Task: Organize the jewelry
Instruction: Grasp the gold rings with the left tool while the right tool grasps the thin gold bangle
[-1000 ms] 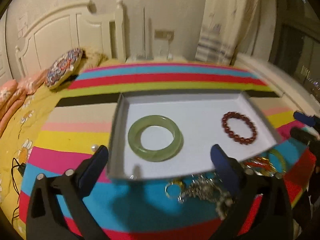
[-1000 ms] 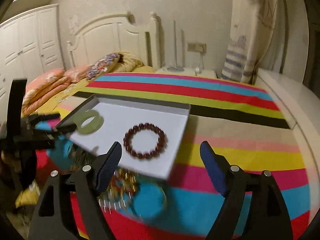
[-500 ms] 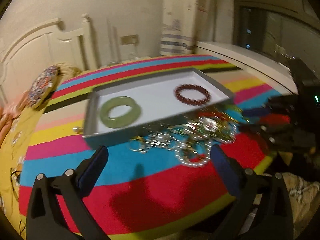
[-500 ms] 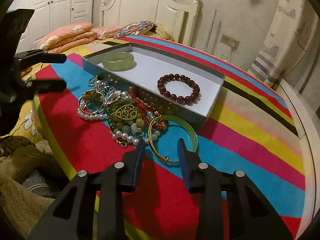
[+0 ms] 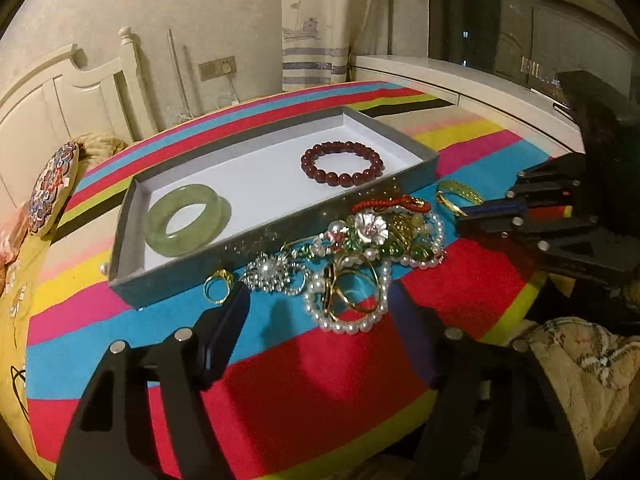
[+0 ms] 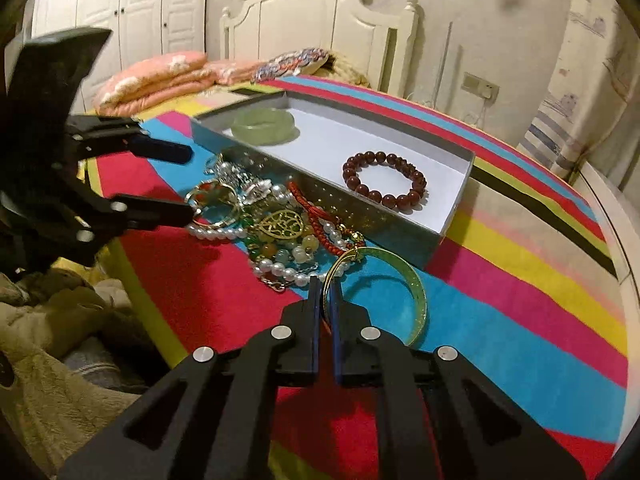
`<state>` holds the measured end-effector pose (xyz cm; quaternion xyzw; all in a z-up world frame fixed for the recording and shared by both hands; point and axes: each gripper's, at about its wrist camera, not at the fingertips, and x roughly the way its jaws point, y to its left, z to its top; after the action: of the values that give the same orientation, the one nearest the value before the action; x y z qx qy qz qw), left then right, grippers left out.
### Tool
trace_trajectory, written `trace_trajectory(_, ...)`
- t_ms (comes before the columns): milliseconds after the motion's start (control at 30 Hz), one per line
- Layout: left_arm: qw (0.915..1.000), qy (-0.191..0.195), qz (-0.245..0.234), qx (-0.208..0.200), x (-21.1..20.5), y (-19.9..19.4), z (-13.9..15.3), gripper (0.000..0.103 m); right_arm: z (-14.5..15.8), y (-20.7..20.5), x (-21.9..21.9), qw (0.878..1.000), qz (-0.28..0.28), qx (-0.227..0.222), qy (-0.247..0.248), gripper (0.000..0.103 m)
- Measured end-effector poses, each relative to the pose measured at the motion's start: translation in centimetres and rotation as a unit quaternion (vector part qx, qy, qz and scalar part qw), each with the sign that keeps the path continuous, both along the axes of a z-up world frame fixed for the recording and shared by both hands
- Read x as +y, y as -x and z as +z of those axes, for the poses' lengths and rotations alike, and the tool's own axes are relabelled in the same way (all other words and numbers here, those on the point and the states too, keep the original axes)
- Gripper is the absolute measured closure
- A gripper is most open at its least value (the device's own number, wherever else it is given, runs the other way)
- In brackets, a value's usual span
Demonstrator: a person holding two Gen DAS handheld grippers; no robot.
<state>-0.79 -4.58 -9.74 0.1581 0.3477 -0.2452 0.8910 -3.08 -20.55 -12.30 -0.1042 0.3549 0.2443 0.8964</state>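
Note:
A grey tray [image 5: 260, 236] [image 6: 360, 208] on the striped bedspread holds a green jade bangle [image 5: 186, 220] [image 6: 264, 126] and a dark red bead bracelet [image 5: 342, 164] [image 6: 384, 180]. In front of it lies a tangled jewelry pile [image 5: 360, 240] [image 6: 272, 220]. My right gripper [image 6: 327, 290] [image 5: 480, 212] is shut on the rim of a gold bangle [image 6: 400, 288] [image 5: 460, 198] at the pile's right end. My left gripper [image 5: 316, 312] [image 6: 188, 180] is closing around a pearl bracelet [image 5: 344, 312] with gold rings inside it; its pads do not touch it.
A small gold ring [image 5: 218, 284] lies by my left finger. The striped bedspread [image 5: 320, 380] drops off at its near edge onto crumpled cloth [image 5: 580, 360]. A headboard [image 6: 320, 20], folded pink quilts [image 6: 160, 76] and a round cushion [image 5: 52, 188] lie beyond.
Both grippers have dropped from over the tray to the pile in front of it. The right jaws have shut on the gold bangle. The left jaws have narrowed around the pearl bracelet.

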Motion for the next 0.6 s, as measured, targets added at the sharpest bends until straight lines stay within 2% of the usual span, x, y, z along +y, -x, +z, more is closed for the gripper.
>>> trace_trajectory(100, 1.0, -0.005, -0.002, 0.001, -0.3, -0.4, -0.2, 0.041, 0.2, -0.1, -0.2, 1.0, -0.007, -0.001, -0.008, 0.096)
trace_trajectory(300, 0.9999, -0.006, 0.005, 0.01, -0.2, -1.4, -0.7, 0.044, 0.6, -0.1, -0.3, 1.0, -0.011, -0.009, -0.018, 0.096)
trace_trajectory(333, 0.9999, -0.004, 0.005, 0.013, -0.2, -1.5, -0.8, 0.047, 0.6, -0.1, -0.3, 1.0, -0.012, -0.009, -0.018, 0.096)
trace_trajectory(400, 0.9995, 0.009, -0.006, 0.028, -0.2, -1.7, -0.9, 0.07, 0.6, -0.1, -0.5, 1.0, -0.015, -0.01, -0.019, 0.096)
trace_trajectory(500, 0.9996, 0.006, -0.012, 0.026, -0.6, -1.5, -1.1, 0.083, 0.6, -0.3, -0.9, 0.999, -0.024, -0.009, -0.024, 0.096)
trace_trajectory(600, 0.9997, 0.005, -0.011, 0.02, -0.5, -1.2, -0.9, 0.09, 0.7, -0.2, -1.1, 0.999, -0.028, -0.011, -0.027, 0.096)
